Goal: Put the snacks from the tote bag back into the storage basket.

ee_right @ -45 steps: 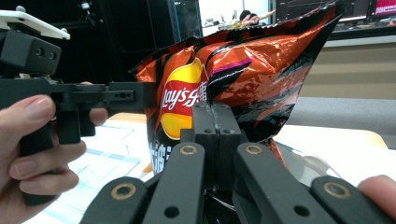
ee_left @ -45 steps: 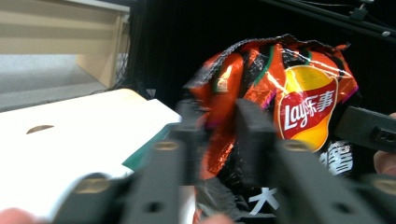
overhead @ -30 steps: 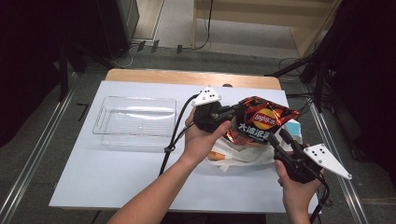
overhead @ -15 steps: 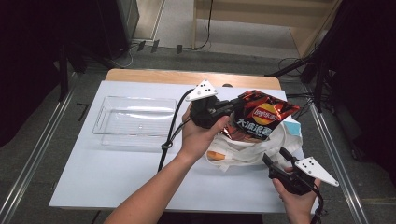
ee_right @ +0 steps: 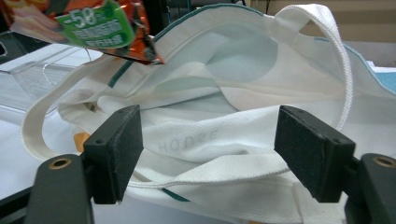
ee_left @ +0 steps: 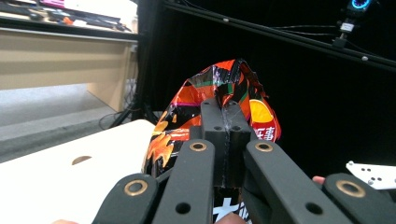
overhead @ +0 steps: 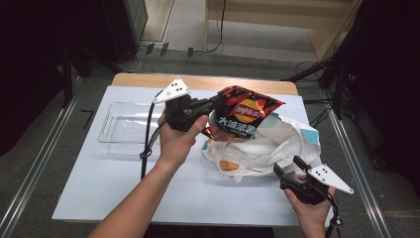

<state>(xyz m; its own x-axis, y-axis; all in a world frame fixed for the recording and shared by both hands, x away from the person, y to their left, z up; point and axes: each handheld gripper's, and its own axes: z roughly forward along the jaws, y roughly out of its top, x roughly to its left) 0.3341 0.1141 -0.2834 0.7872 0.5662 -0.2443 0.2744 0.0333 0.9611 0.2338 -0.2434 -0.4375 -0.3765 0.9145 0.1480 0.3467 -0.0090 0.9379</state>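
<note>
We hold the chip bag (overhead: 245, 115) clamped in our left gripper (overhead: 214, 103) at frame centre, the clear tray (overhead: 126, 130) lying left; our right gripper (overhead: 288, 168), jaws just opening and holding nothing, faces the tote bag (overhead: 277, 144).

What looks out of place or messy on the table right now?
The white tote bag lies crumpled and slumped open on the table, handles sprawled. The chip bag hangs tilted in the air above it, pinched at one creased edge by the left gripper. The right gripper, jaws just opened, holds nothing. Nothing has spilled.
</note>
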